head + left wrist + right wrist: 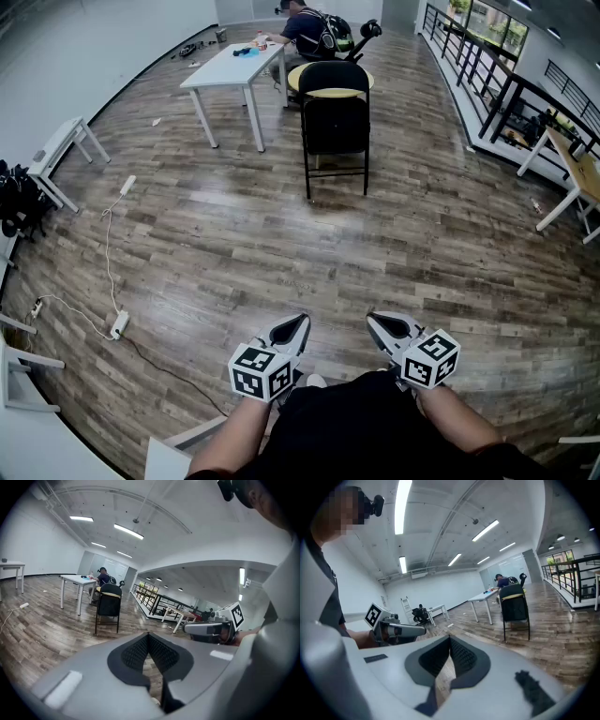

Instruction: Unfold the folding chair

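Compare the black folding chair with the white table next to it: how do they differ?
The folding chair is black on thin dark legs; the white table is white throughout. The chair is narrow and tall; the table is long and flat-topped. The chair stands nearer; the table, farther back, holds small items, with a person seated at its far end. Both stand upright on the wood floor.

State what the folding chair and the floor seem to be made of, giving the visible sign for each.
Folding chair: thin black legs, probably painted metal tube; its dark matte panel could be plastic or padded vinyl. Floor: grey-brown wood-grain planks with a soft sheen, likely laminate or vinyl rather than raw timber.
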A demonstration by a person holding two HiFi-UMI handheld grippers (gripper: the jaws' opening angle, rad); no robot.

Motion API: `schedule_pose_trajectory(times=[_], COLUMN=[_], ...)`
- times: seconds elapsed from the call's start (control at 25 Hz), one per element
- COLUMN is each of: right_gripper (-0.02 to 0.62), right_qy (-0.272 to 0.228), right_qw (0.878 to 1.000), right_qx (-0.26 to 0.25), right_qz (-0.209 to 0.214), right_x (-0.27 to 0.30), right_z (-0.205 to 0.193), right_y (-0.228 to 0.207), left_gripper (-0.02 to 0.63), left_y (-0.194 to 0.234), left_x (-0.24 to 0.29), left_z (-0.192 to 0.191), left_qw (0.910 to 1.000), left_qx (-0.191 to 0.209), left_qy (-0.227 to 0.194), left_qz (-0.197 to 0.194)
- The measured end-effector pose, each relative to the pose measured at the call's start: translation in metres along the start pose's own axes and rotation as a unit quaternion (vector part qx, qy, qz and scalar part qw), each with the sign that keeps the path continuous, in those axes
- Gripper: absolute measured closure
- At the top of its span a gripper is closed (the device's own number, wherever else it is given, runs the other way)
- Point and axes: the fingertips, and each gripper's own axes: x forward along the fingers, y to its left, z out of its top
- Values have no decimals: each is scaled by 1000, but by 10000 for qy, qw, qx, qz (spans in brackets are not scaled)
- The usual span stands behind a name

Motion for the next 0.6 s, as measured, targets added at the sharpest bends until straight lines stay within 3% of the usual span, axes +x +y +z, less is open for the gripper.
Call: schedule_pose_trajectory(times=[0.6], right_gripper=[589], right_qy=[207], right_qw=[9979], right_qx=[-346], right_qz=[500], right_x=[64], right_z=[7], right_y=[40], left_gripper=[598], left_y=[61], left_x=[-59], left_z=[-9], left_qw=[9970], left_qx=[-179], left_qy=[-241], left_qz=[707])
